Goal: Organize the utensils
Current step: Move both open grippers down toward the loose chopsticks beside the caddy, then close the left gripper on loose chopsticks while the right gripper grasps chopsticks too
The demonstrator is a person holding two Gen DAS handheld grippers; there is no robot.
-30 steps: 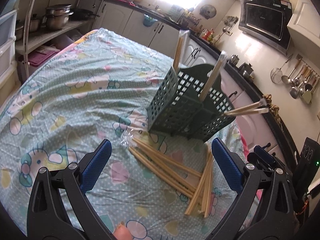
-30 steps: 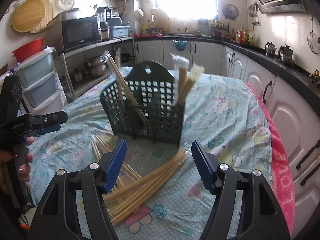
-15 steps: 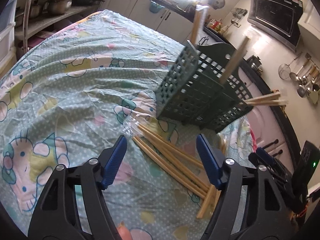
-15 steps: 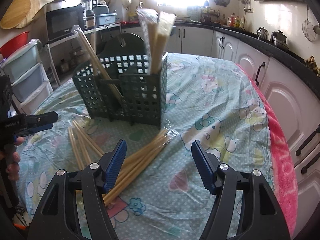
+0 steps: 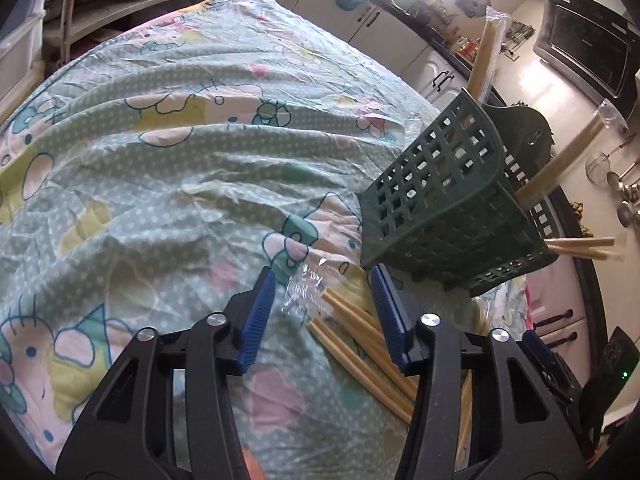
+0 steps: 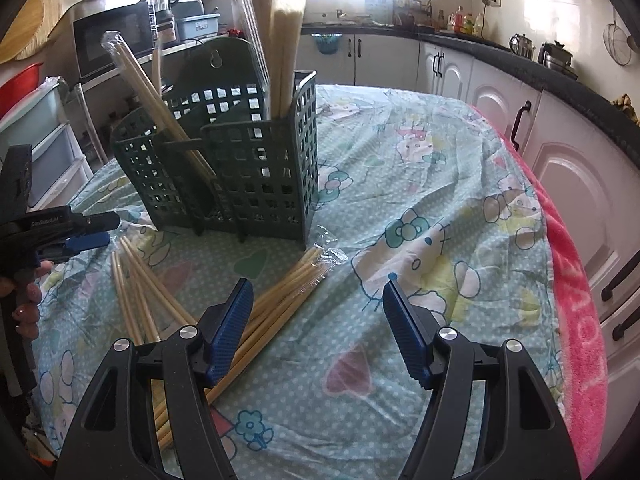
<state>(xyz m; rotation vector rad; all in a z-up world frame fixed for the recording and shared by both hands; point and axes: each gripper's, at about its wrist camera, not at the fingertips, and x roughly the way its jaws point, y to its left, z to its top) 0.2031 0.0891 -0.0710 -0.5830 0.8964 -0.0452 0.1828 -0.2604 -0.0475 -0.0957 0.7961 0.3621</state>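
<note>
Left tool [image 5: 323,312] astride chopsticks [image 5: 360,344] lengthwise

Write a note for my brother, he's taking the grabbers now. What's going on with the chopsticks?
Left gripper: open, empty, fingers either side of the wrapped chopstick ends lying on the tablecloth.
Right gripper: open, empty, over a second loose bundle.
Green basket: upright, already holding several wrapped chopstick packs.
Done: those packs are sorted in.
Left: both loose bundles on the cloth likely go in the basket.
</note>
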